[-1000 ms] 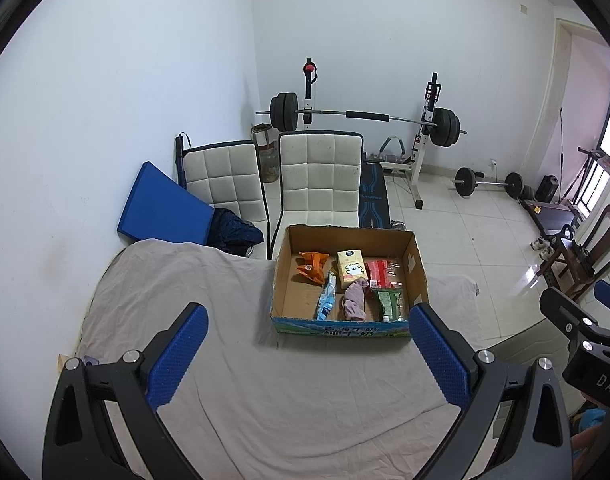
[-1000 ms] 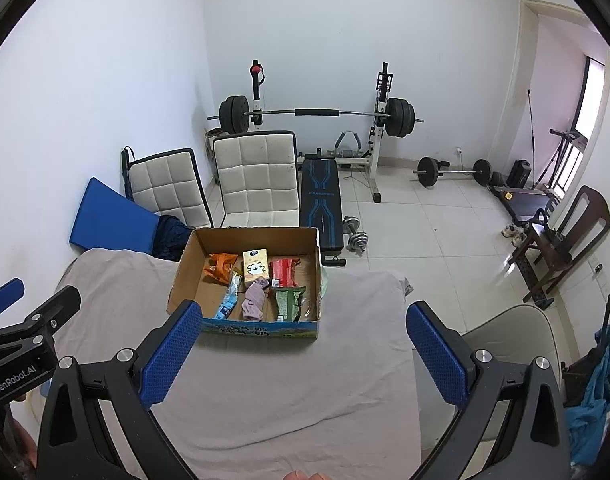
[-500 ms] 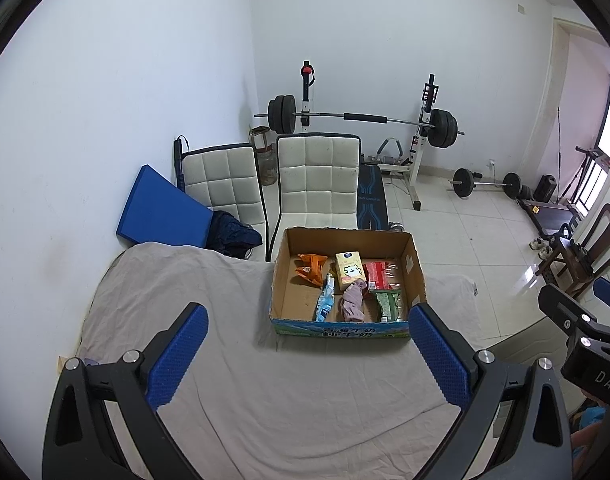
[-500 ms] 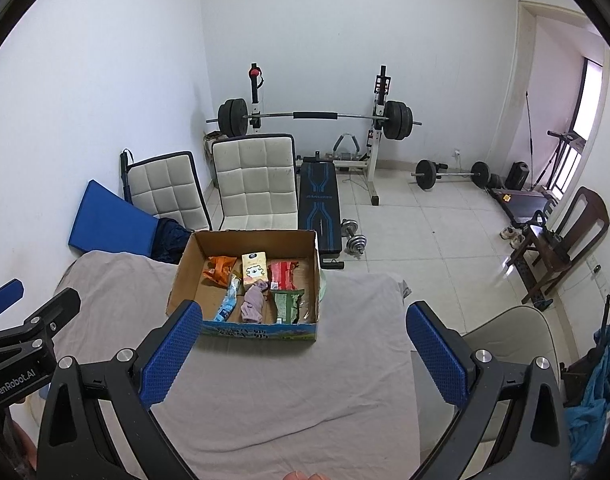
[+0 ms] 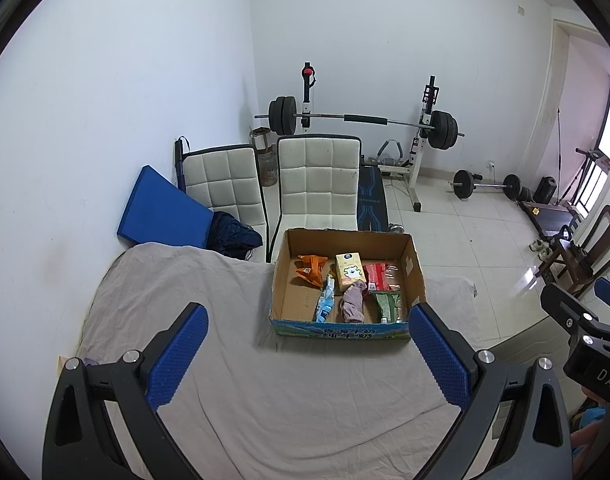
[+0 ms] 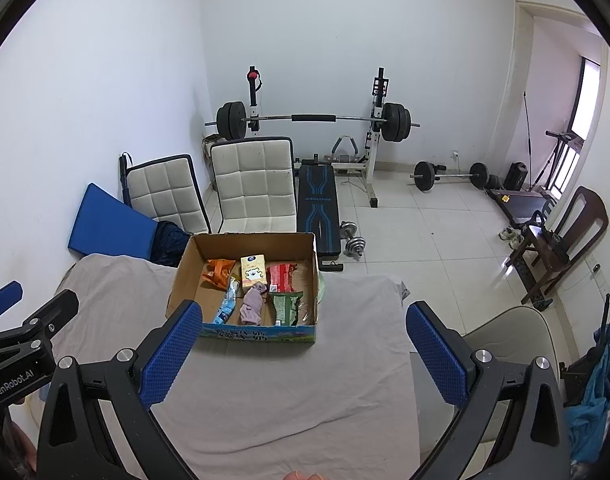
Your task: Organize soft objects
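**A:** What do you have in front of you?

**B:** A table (image 5: 233, 380) under a wrinkled grey cloth, and on its far side an open cardboard box (image 5: 347, 330) holding the soft things. I hold both grippers well back from it, high over the near half. The left gripper (image 5: 305, 356) has its jaws spread wide with nothing between them; the right gripper (image 6: 303, 354) is the same.

**A:** What worries you?

**B:** Largest first: the cloth. It lies loose, so I judge a low approach could snag a fold and drag the box toward the far edge. Then the box wall, which a wide jaw could clip on the way in.

**A:** And inside?

**B:** Everything is crowded. The mauve rag (image 5: 353, 301) lies touching the yellow carton (image 5: 348, 271) and just beside the green packet (image 5: 388, 305), with the blue pouch (image 5: 325, 303) on its left. Closing on the limp rag could pinch a neighbour too, or it could slip out.
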### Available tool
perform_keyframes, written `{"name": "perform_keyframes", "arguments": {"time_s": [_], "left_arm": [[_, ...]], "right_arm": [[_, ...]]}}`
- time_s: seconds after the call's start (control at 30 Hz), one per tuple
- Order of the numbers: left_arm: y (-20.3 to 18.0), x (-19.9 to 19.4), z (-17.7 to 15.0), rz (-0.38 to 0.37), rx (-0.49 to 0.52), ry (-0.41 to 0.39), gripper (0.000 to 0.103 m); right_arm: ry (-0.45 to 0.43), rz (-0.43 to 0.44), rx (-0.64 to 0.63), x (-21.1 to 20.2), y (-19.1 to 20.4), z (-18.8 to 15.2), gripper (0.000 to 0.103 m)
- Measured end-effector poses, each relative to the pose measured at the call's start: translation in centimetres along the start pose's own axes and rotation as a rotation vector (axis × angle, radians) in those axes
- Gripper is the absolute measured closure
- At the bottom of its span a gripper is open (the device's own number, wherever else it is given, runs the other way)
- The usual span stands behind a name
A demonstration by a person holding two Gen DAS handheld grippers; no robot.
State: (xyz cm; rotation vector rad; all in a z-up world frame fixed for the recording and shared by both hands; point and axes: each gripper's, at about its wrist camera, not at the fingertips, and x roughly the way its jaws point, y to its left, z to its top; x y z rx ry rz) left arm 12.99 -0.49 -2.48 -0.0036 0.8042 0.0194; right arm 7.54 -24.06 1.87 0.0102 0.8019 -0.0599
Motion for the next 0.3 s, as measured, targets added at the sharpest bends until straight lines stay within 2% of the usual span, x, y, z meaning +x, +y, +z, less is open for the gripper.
{"name": "perform_keyframes", "arguments": {"time_s": [0.3], "left_arm": [[-0.03, -0.06, 0.10, 0.001, 0.000, -0.004, 0.000]], "right_arm": [[-0.002, -0.002, 0.001, -0.08, 0.08, 0.19, 0.000]]}}
